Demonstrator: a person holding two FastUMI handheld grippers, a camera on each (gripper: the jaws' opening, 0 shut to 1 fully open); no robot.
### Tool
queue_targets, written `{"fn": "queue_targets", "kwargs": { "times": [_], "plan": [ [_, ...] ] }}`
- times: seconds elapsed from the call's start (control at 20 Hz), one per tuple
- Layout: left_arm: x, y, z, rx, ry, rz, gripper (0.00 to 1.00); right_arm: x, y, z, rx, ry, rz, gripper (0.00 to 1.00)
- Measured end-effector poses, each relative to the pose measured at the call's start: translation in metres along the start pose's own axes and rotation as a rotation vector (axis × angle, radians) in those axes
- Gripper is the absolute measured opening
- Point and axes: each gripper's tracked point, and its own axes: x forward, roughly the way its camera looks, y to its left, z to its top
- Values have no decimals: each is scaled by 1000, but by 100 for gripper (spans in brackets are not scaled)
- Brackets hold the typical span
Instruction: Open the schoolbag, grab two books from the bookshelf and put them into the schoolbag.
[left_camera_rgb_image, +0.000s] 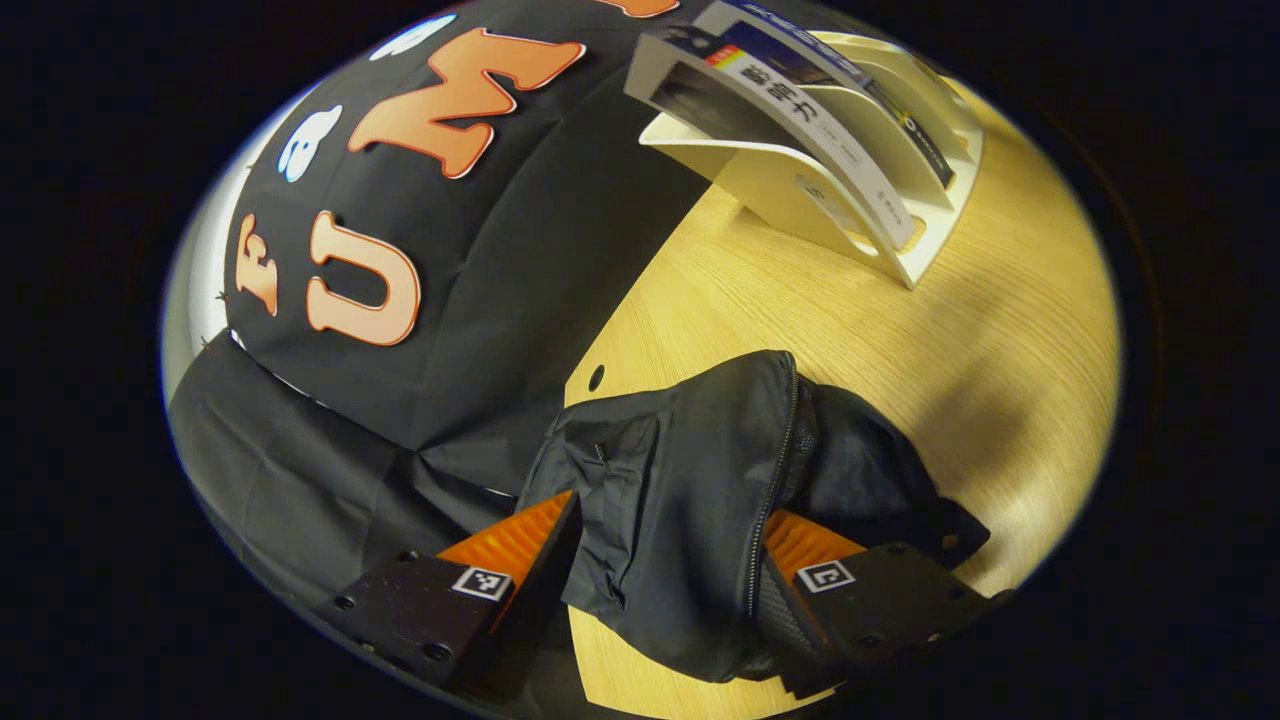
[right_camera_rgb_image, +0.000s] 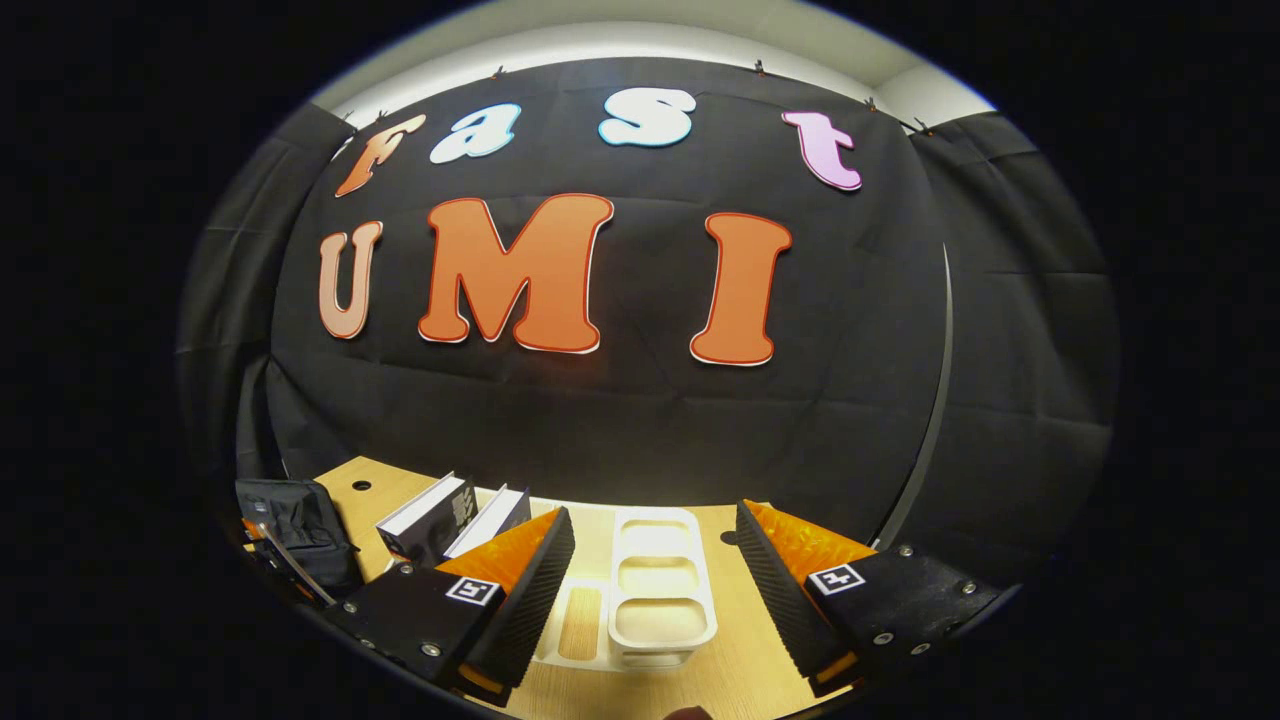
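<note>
In the left gripper view the black schoolbag (left_camera_rgb_image: 690, 480) lies on the wooden table, its zipper running down the middle. My left gripper (left_camera_rgb_image: 665, 550) stands wide open around the bag's near end, with fabric bulging between the fingers; the right finger sits at the zipper edge. Two books (left_camera_rgb_image: 790, 110) lean in the white bookshelf (left_camera_rgb_image: 780, 190) at the far right. In the right gripper view my right gripper (right_camera_rgb_image: 655, 560) is open and holds nothing, just above the bookshelf (right_camera_rgb_image: 655, 600). The two books (right_camera_rgb_image: 440, 515) lean at its left end, and the schoolbag (right_camera_rgb_image: 295, 530) lies farther left.
The wooden table (left_camera_rgb_image: 900, 350) stretches between the bag and the bookshelf. A small round hole (left_camera_rgb_image: 596, 377) sits near the table's back edge. Black cloth walls close the booth behind and to the sides.
</note>
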Motion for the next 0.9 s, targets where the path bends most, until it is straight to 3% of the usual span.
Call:
{"fn": "queue_targets", "kwargs": {
  "times": [0.05, 0.1, 0.15, 0.2, 0.25, 0.3, 0.45, 0.5, 0.55, 0.9],
  "plan": [
    [0, 8, 1, -13, 0, -28, 84, 0, 0, 1, -1, 0, -10, 96],
    [2, 13, 3, -30, -3, -63, 63, -1, 2, 1, 1, 4, -17, 96],
    [3, 18, 5, -55, 4, -109, 57, -1, 5, 2, 3, 9, -22, 96],
    [2, 22, 7, -85, 13, -154, 42, -1, 9, 2, 4, 14, -27, 96],
    [-1, 24, 4, -112, 27, -207, 58, -1, 13, 4, 2, 16, -31, 96],
    [-1, 27, 6, -138, 35, -252, 34, -1, 18, 5, -2, 22, -34, 96],
    [-6, 33, 9, -134, 38, -366, 10, 5, 38, 7, -9, 46, -26, 96],
    [-8, 39, 12, -120, 30, -382, 16, 6, 48, 8, -13, 51, -18, 96],
    [-9, 44, 13, -108, 22, -405, 7, 10, 58, 12, -19, 55, -6, 96],
    [-12, 92, 22, -74, -35, -530, 6, 26, 135, 31, -83, 101, 89, 96]
  ]
}}
